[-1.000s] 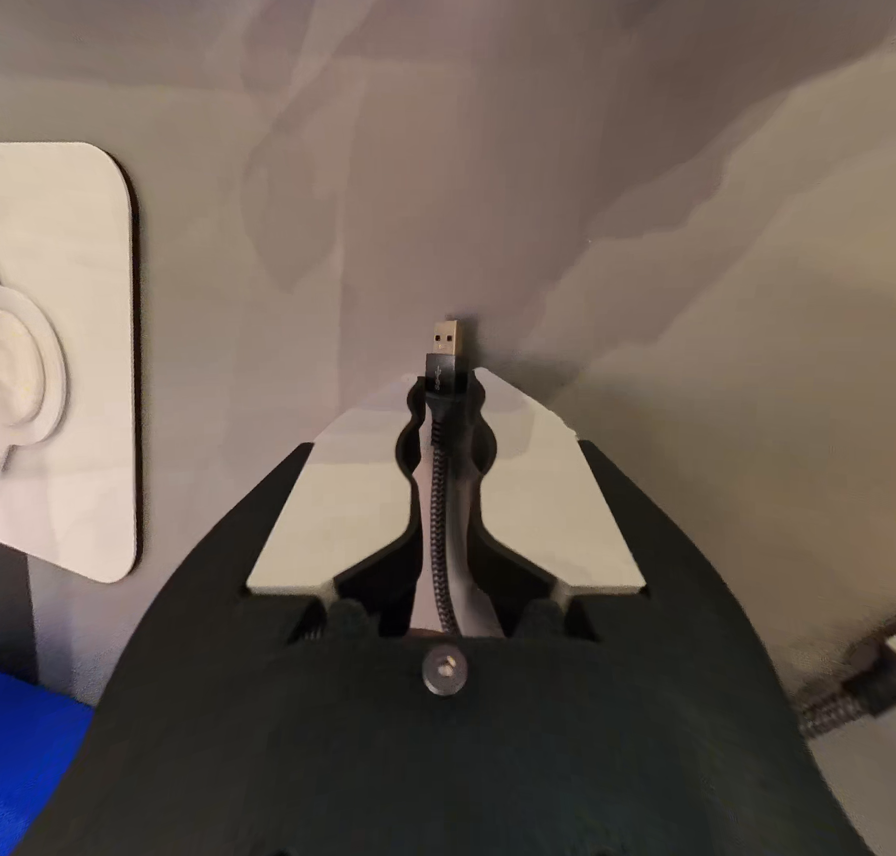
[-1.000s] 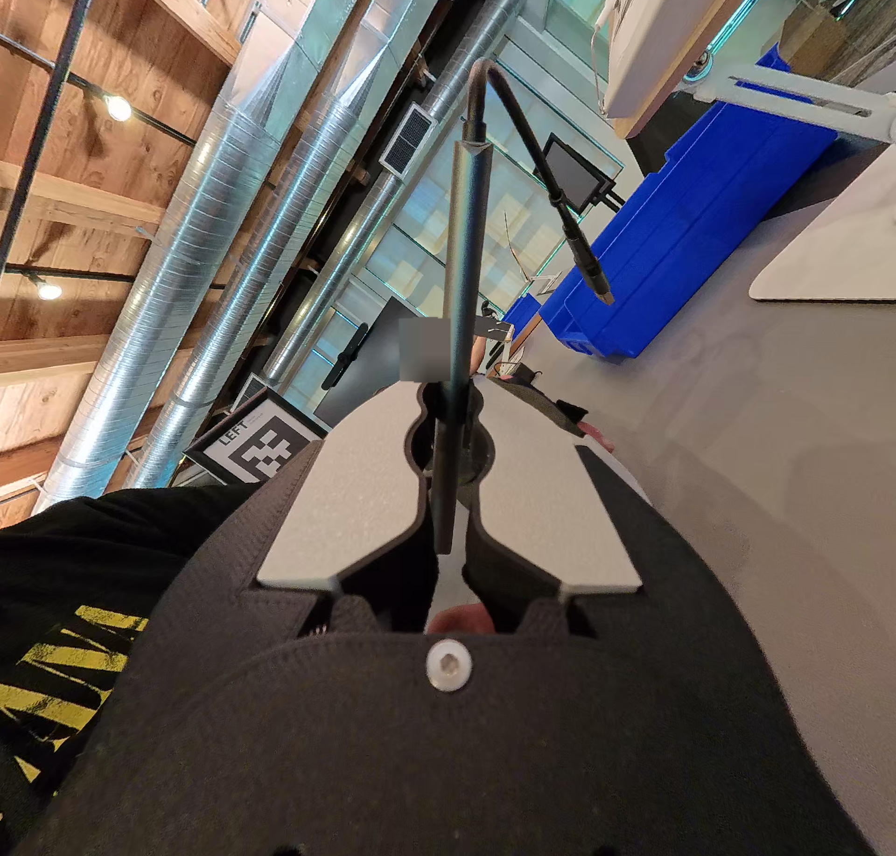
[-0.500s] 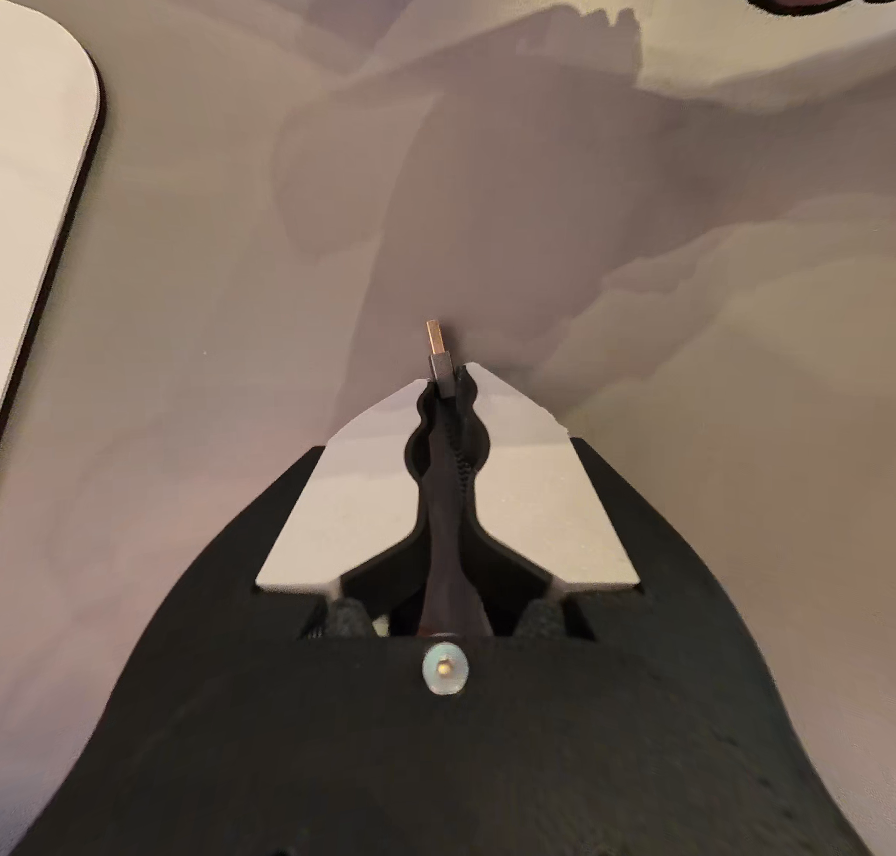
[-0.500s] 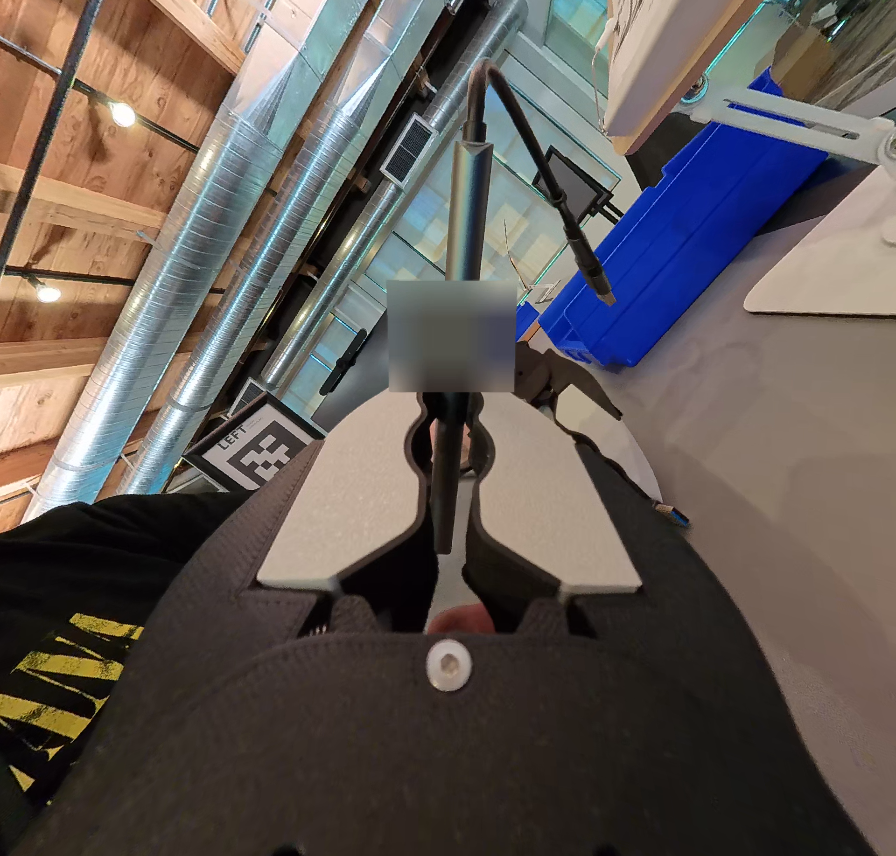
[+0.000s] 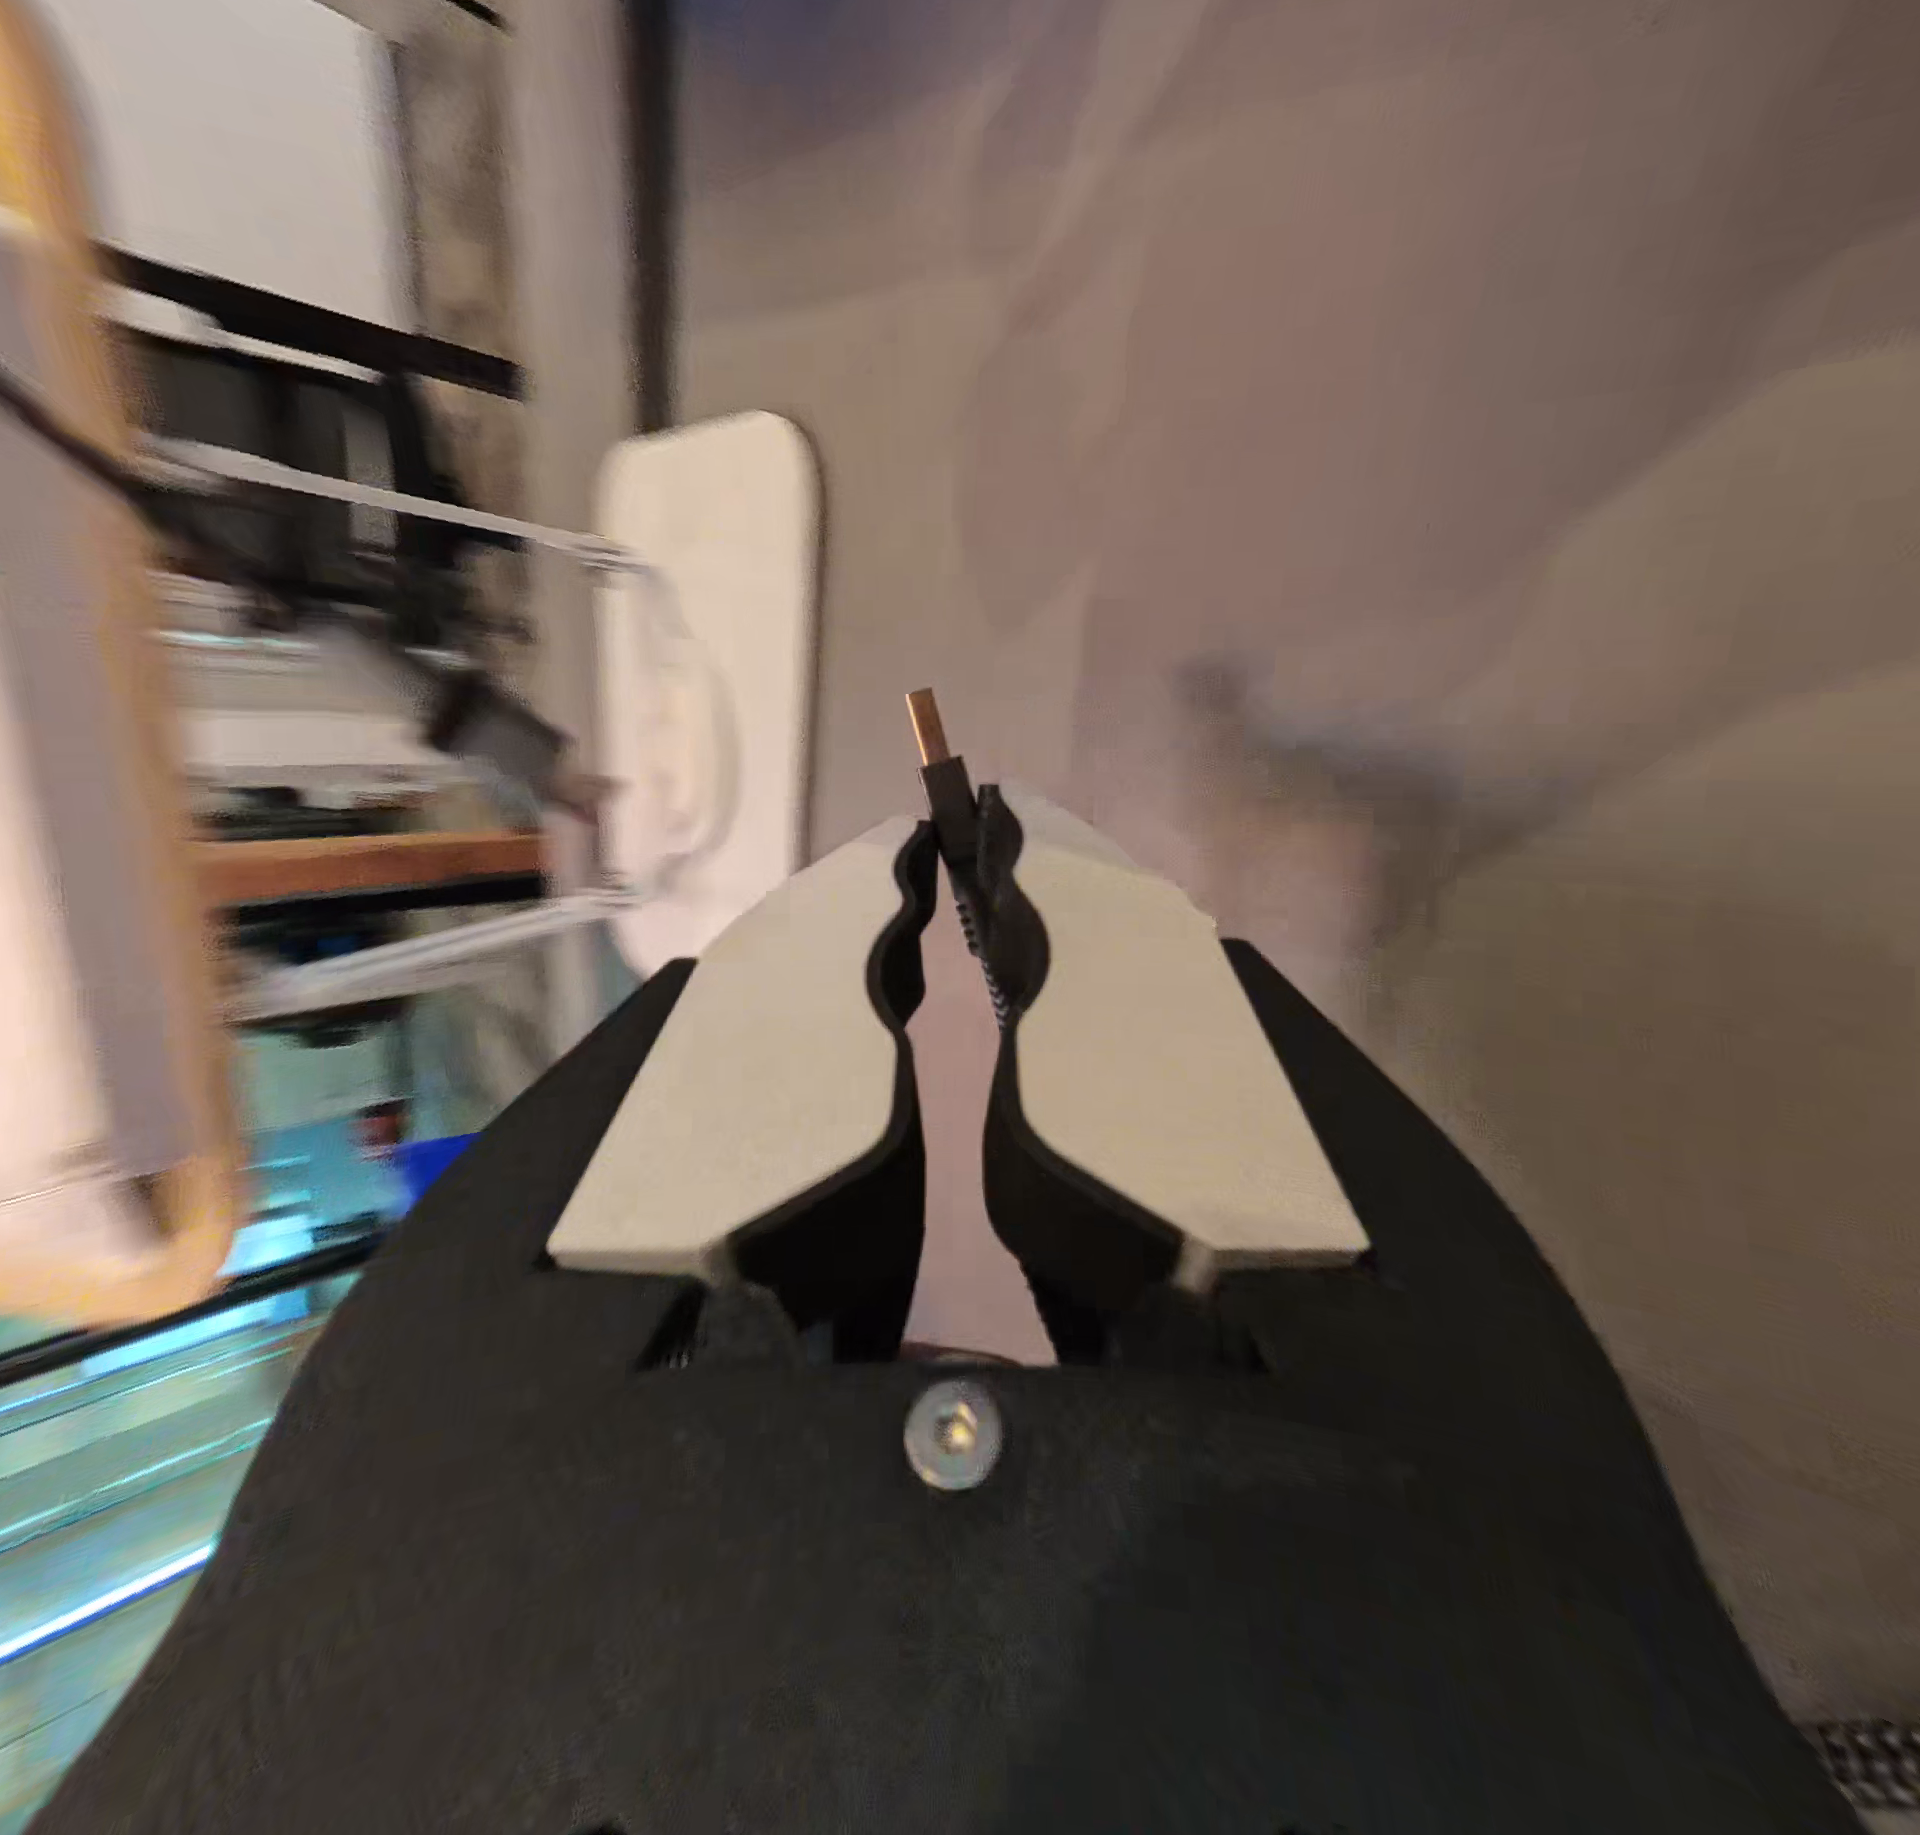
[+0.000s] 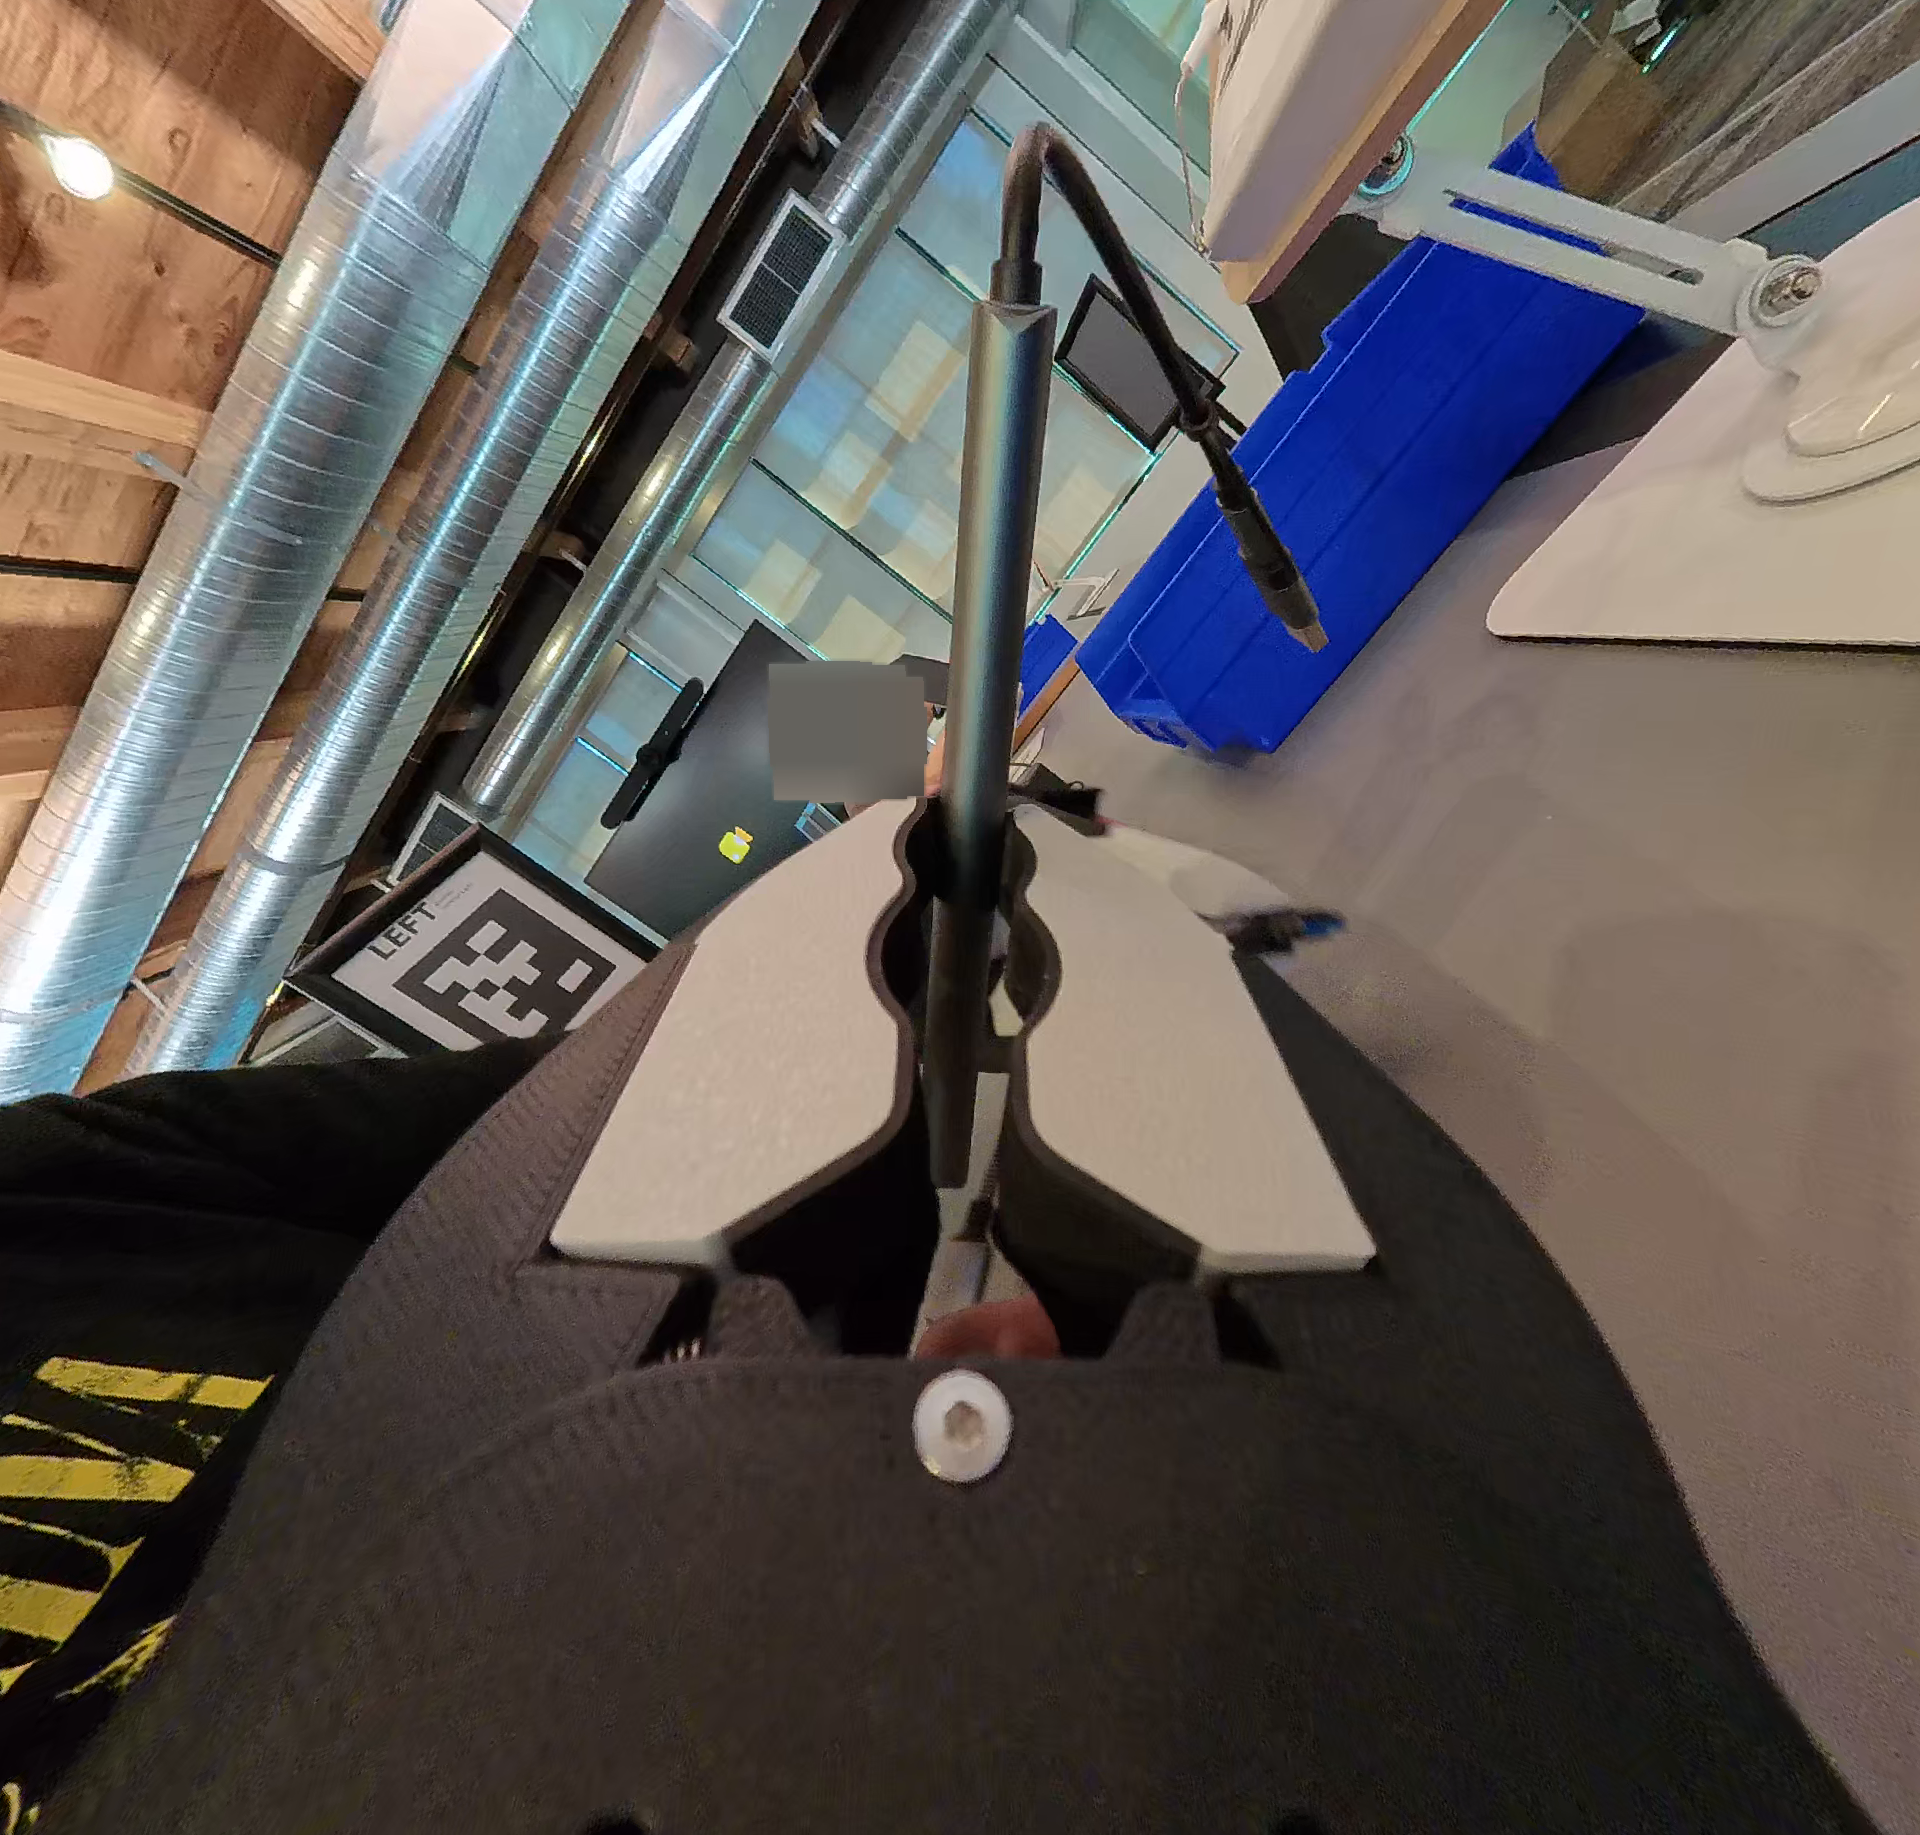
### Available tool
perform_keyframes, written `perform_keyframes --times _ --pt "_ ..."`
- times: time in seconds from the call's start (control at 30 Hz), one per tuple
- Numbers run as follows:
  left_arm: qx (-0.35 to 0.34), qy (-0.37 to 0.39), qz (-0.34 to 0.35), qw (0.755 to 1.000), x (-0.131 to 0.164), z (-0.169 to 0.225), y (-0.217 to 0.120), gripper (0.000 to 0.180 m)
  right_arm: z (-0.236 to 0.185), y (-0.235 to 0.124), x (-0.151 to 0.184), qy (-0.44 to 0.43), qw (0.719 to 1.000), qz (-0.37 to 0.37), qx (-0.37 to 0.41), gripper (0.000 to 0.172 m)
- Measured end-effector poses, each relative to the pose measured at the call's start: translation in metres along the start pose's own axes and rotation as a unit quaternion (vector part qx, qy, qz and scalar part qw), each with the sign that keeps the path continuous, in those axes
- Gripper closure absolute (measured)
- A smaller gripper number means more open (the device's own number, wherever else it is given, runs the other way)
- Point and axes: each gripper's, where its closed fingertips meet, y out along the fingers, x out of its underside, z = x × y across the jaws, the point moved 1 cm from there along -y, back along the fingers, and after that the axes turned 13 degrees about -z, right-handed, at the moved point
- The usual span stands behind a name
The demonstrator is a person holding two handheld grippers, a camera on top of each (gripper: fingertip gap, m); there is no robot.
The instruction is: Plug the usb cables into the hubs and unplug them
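Grey table (image 5: 1455,435); USB plug (image 5: 940,767) pinched at L gripper (image 5: 956,829) tips.

black-and-white marker card (image 6: 473,964), lettered, square code

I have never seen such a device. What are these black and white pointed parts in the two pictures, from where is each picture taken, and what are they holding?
There is no robot here: a person holds a pair of hand tongs in each hand, and a camera on each pair looks forward along its two fingers. The left view is blurred. Its tongs pinch the black plug of a braided USB cable, with the metal tip sticking out ahead. The right view is tilted toward the ceiling. Its tongs grip a slim grey hub, whose own short cable hangs loose. On the grey table stand a white stand base and blue bins.
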Motion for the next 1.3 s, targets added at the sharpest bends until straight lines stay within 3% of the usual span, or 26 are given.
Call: perform_keyframes --times 0.1,0.2,0.4,0.87,1.3 --pt "-0.136 0.043 0.031 0.989 -0.016 -0.034 -0.040 0.172 -0.007 0.003 -0.001 0.022 0.999 0.012 -0.043 0.162" --pt "-0.229 0.096 0.060 0.967 -0.037 -0.056 -0.078 0.173 -0.015 0.010 0.002 0.036 0.996 0.012 -0.079 0.162" --pt "-0.313 0.193 0.070 0.927 -0.053 -0.076 -0.108 0.172 -0.035 0.016 -0.001 0.051 0.987 0.032 -0.151 0.162" --pt "-0.337 0.309 0.049 0.888 -0.046 -0.069 -0.110 0.172 -0.029 0.032 0.004 0.131 0.977 0.076 -0.149 0.162" --pt "-0.322 0.388 0.012 0.864 -0.034 -0.051 -0.098 0.172 -0.011 0.040 0.018 0.188 0.975 0.046 -0.112 0.162"
